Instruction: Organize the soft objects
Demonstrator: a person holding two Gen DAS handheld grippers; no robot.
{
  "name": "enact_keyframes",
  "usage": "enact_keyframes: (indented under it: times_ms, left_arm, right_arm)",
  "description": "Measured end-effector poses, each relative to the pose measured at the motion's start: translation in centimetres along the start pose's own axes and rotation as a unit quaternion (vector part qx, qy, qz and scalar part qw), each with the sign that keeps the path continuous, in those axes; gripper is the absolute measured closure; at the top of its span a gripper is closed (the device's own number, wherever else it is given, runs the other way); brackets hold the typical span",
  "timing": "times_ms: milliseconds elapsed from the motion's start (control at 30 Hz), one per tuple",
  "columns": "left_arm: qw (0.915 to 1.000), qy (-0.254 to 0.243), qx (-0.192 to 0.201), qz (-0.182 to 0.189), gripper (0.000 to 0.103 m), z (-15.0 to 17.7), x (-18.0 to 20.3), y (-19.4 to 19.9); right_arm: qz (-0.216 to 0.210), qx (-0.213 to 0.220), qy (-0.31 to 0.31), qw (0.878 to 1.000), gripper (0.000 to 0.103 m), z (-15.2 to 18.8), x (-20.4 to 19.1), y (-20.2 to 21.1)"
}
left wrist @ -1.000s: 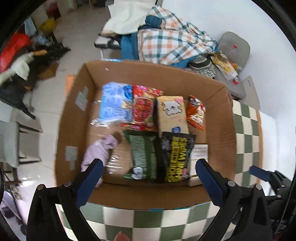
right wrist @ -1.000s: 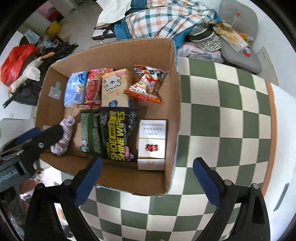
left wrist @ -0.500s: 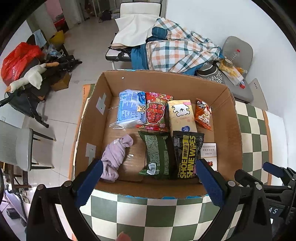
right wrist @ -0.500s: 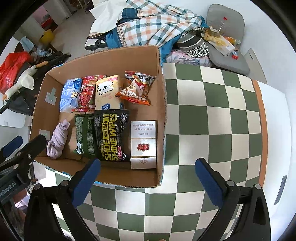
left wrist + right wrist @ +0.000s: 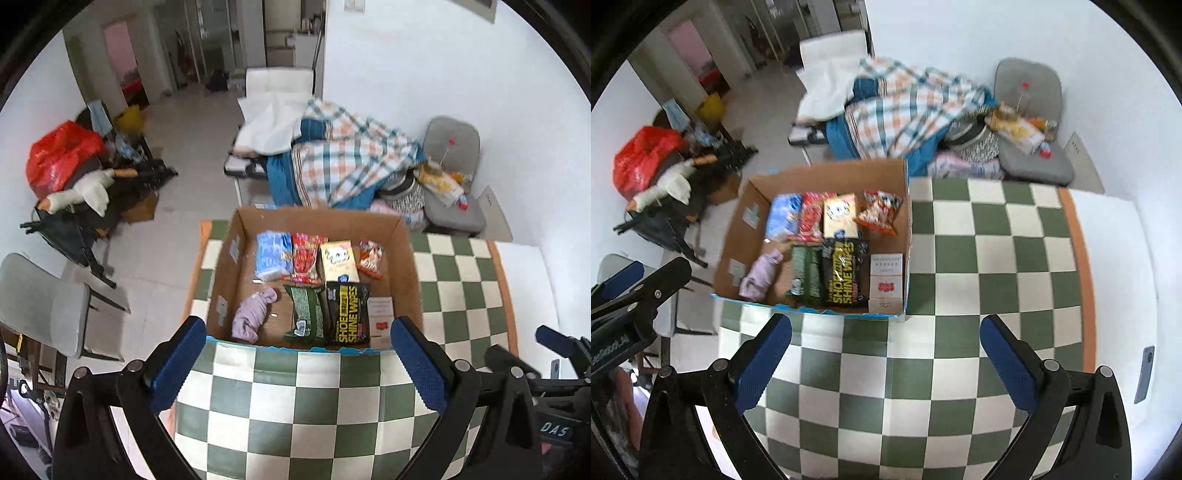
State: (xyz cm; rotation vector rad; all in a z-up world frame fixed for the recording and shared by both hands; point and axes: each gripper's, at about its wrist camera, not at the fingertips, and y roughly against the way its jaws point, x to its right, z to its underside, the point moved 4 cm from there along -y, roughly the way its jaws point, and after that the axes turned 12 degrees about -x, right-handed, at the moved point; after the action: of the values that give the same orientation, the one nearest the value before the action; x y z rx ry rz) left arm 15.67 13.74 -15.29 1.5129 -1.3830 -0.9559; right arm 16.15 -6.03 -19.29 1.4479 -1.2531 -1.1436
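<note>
A cardboard box stands on the green-and-white checked table. Inside lie a rolled lilac cloth, a blue soft pack, a red pack, a cream pack, an orange snack bag, a green bag, a black shoe-wipes pack and a white carton. My left gripper and right gripper both hang open and hold nothing, on the near side of the box.
Beyond the table stand a chair piled with plaid bedding, a grey seat with clutter, a red bag and dark gear at left, and a grey chair. Bare checked cloth spreads right of the box.
Both grippers have pulled back and up from the box, which now looks smaller and farther off. The lilac cloth lies free in the box. Both stay open.
</note>
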Motion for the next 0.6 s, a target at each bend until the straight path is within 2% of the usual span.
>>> enact_keyframes:
  times_ms: [67, 200, 400, 600]
  left_arm:
    - [0.9999, -0.001, 0.014, -0.007, 0.001, 0.7, 0.0, 2.1]
    - [0.9999, 0.001, 0.013, 0.001, 0.001, 1.8, -0.1, 4.6]
    - [0.9995, 0.001, 0.025, 0.017, 0.001, 3.9, 0.5, 7.9]
    - [0.9994, 0.003, 0.032, 0.016, 0.001, 5.1, 0.6, 9.8]
  right_arm:
    - [0.004, 0.021, -0.002, 1.000, 0.000, 0.8, 0.1, 2.4]
    - [0.012, 0.062, -0.002, 0.998, 0.000, 2.5, 0.2, 7.0]
    - [0.005, 0.080, 0.007, 0.997, 0.000, 4.8, -0.2, 11.1]
    - [0.005, 0.087, 0.015, 0.996, 0.000, 6.4, -0.7, 13.1]
